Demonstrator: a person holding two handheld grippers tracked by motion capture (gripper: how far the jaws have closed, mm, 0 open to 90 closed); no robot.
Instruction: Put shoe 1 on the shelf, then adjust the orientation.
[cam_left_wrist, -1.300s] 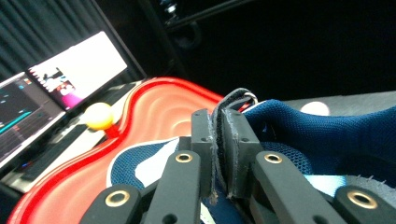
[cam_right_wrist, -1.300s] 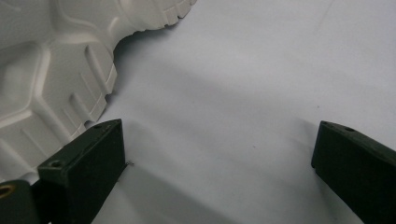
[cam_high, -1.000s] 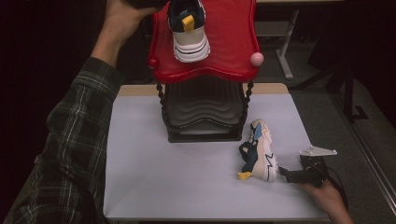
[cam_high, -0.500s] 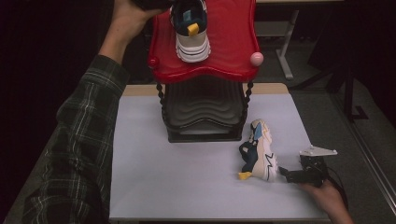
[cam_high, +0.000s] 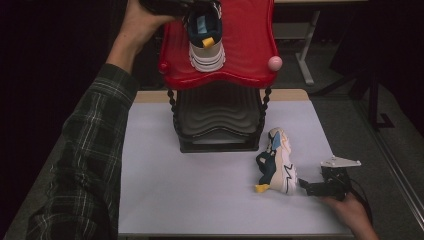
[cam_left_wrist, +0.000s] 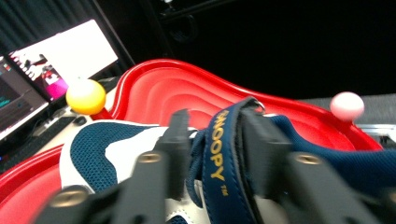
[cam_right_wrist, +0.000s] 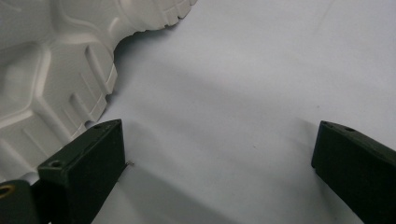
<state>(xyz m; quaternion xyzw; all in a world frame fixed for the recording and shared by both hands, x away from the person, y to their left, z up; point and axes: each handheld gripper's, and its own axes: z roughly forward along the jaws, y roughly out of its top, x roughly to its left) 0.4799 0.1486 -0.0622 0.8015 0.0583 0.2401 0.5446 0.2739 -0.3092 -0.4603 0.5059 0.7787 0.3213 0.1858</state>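
A blue, white and cream sneaker (cam_high: 205, 42) stands on the red top tray (cam_high: 245, 55) of a shoe rack. My left gripper (cam_high: 200, 12) reaches in from the upper left. In the left gripper view its jaws stand either side of the sneaker's (cam_left_wrist: 102, 144) blue "SNOOPY" strap (cam_left_wrist: 219, 154); they have just been opening, and the strap is still between them with small gaps. A matching sneaker (cam_high: 276, 160) lies on its side on the white table. My right gripper (cam_high: 306, 187) rests open beside that shoe's pale sole (cam_right_wrist: 42, 70), apart from it.
The rack's black lower shelf (cam_high: 217, 120) sits under the red tray (cam_left_wrist: 177, 88). A pink ball (cam_high: 275, 63) and a yellow ball (cam_left_wrist: 85, 96) top the tray's corners. The white table surface (cam_high: 200, 200) spreads in front. A lit monitor (cam_left_wrist: 28, 93) stands beyond the rack.
The left hand has shifted slightly right over the tray, and the sneaker now sits a little lower and nearer the tray's front. The right hand and the lying sneaker have not moved.
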